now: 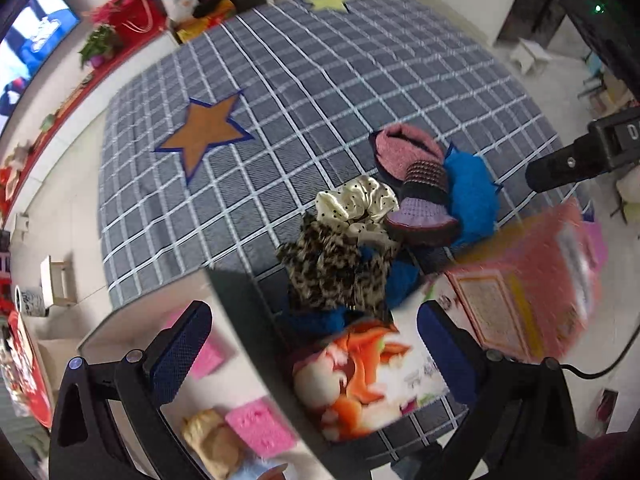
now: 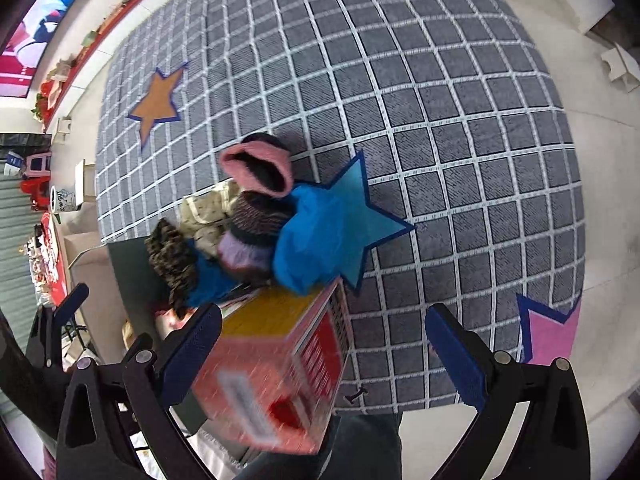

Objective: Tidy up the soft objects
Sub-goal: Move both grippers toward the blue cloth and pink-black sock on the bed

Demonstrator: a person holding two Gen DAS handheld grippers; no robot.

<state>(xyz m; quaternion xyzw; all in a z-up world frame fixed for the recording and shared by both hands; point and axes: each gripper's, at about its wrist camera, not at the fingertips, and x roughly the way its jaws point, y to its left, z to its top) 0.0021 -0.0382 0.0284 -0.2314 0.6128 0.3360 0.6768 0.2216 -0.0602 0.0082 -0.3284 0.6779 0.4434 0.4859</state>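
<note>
Both grippers spread and empty above the soft pile

Ahead of the left gripper [image 1: 314,344], whose blue-padded fingers [image 1: 182,350] are spread wide with nothing between them, a heap of soft things is seen on a dark tabletop [image 1: 236,284]. Just beyond the fingertips a leopard-print cloth [image 1: 332,276] is draped, and touching its far side lies a cream polka-dot scrunchie [image 1: 356,200]. Farther out and toward the right finger, a pink-and-purple knitted slipper [image 1: 412,176] is leaned against a fluffy blue piece [image 1: 472,196]. Between the two fingers, close in, a printed orange-and-white pouch [image 1: 360,376] is seen, blurred. Past the right finger a pink box [image 1: 532,280] is smeared by motion.

The right gripper [image 2: 324,356] is likewise held open and empty; the same pink box [image 2: 276,376] is seen just beside its left finger [image 2: 192,356], with the slipper [image 2: 256,200] and blue piece [image 2: 308,240] beyond. A grey checked rug [image 2: 460,120] is spread below
</note>
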